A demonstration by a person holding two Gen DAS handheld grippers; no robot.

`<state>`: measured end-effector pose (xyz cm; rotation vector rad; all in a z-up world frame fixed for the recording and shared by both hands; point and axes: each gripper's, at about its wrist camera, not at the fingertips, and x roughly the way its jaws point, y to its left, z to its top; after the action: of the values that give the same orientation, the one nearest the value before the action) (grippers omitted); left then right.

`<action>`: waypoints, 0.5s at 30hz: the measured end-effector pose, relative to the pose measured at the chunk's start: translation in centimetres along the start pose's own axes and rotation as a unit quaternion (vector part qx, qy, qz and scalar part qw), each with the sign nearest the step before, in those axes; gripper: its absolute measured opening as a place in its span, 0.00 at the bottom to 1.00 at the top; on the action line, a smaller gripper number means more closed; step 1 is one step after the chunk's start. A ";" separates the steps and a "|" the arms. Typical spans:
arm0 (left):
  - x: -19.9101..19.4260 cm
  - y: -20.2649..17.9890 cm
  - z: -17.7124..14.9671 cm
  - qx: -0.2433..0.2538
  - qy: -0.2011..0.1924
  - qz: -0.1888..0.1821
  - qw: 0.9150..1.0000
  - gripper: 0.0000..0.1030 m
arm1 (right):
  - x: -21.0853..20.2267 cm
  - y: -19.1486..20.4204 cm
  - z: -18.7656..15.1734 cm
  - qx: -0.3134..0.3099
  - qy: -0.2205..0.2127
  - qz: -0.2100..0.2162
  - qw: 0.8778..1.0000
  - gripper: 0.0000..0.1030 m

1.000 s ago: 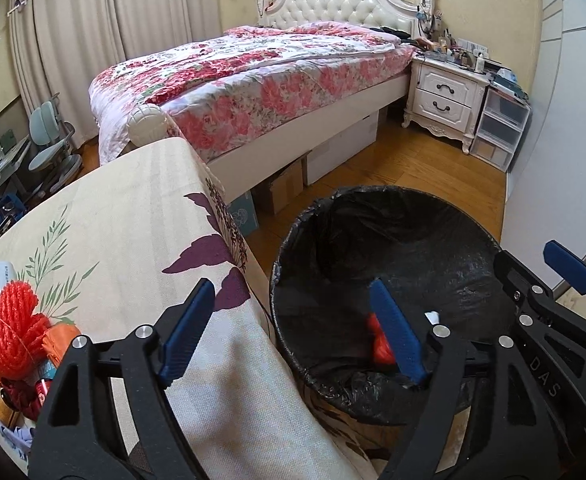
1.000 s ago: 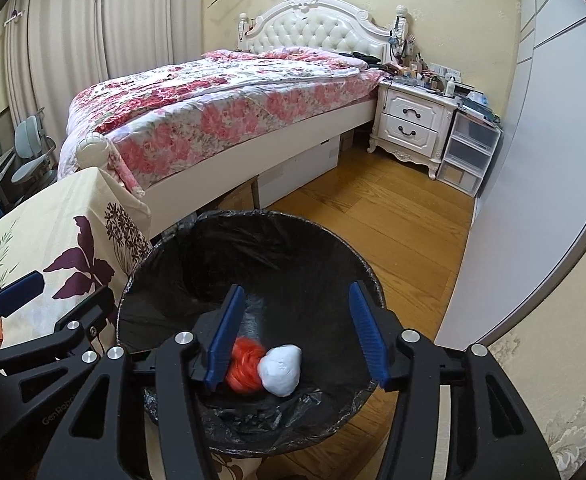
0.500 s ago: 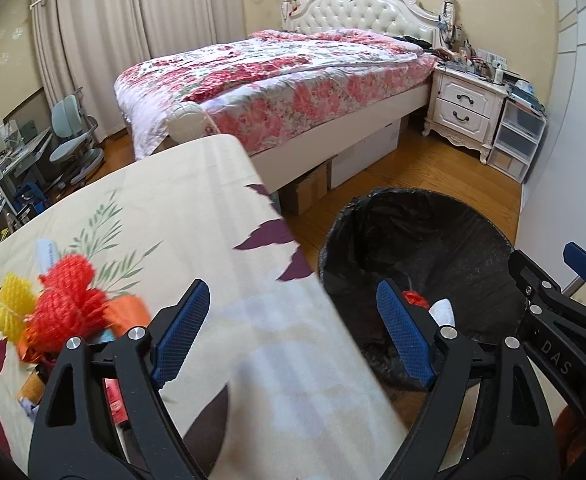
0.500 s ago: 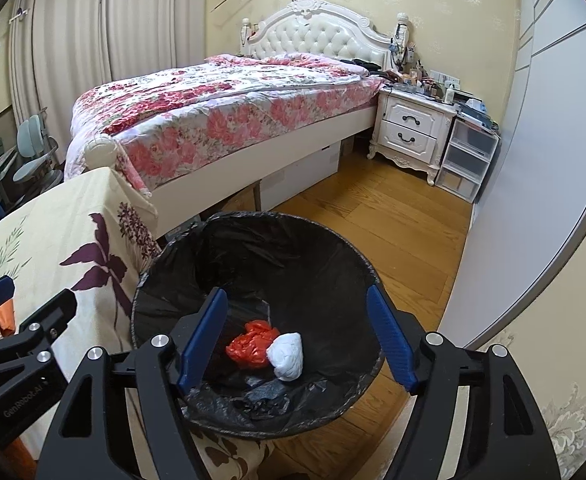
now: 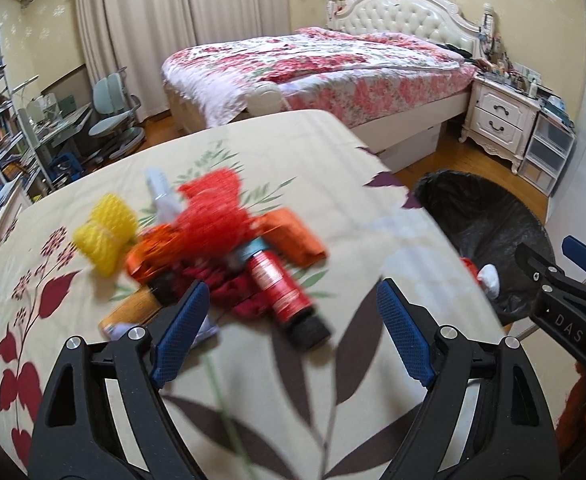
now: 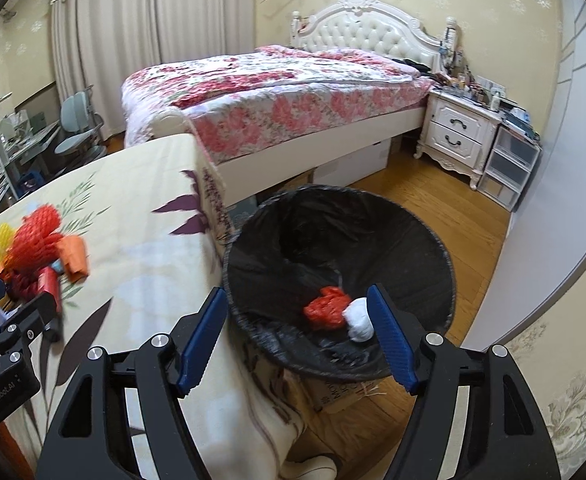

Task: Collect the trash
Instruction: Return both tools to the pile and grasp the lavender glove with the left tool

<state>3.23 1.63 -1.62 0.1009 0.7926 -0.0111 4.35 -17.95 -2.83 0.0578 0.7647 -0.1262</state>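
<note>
Red foam net (image 5: 213,204) tops the pile on the table (image 5: 333,168) beside the bin (image 6: 445,264) — light, squashy and springy, I'd judge, so best pinched deep through its middle. Left gripper (image 5: 289,336) hangs spread and empty before the pile; right gripper (image 6: 297,340) gapes empty over the bin's edge.

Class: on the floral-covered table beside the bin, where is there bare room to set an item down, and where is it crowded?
Free: the cloth between the trash pile and the table edge by the bin, and the far strip toward the bed. Crowded: the pile itself, netting, wrappers and a red tube overlapping.
</note>
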 end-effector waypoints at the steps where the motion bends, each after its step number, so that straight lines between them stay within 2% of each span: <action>1: -0.3 0.5 -0.3 -0.004 0.002 0.003 1.000 0.81 | -0.2 0.4 -0.2 -0.003 0.001 0.005 1.000 0.68; 9: -1.9 4.8 -3.5 -0.032 0.013 0.031 0.999 0.81 | -1.2 3.8 -1.5 -0.029 0.009 0.036 0.999 0.68; 15: -1.5 7.8 -4.6 -0.064 0.029 0.049 0.996 0.81 | -1.2 5.6 -2.0 -0.046 0.014 0.047 0.998 0.68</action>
<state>-0.74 9.83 -3.05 0.0194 0.8442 0.1360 2.90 -12.05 -3.37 0.0083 0.7934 -0.0009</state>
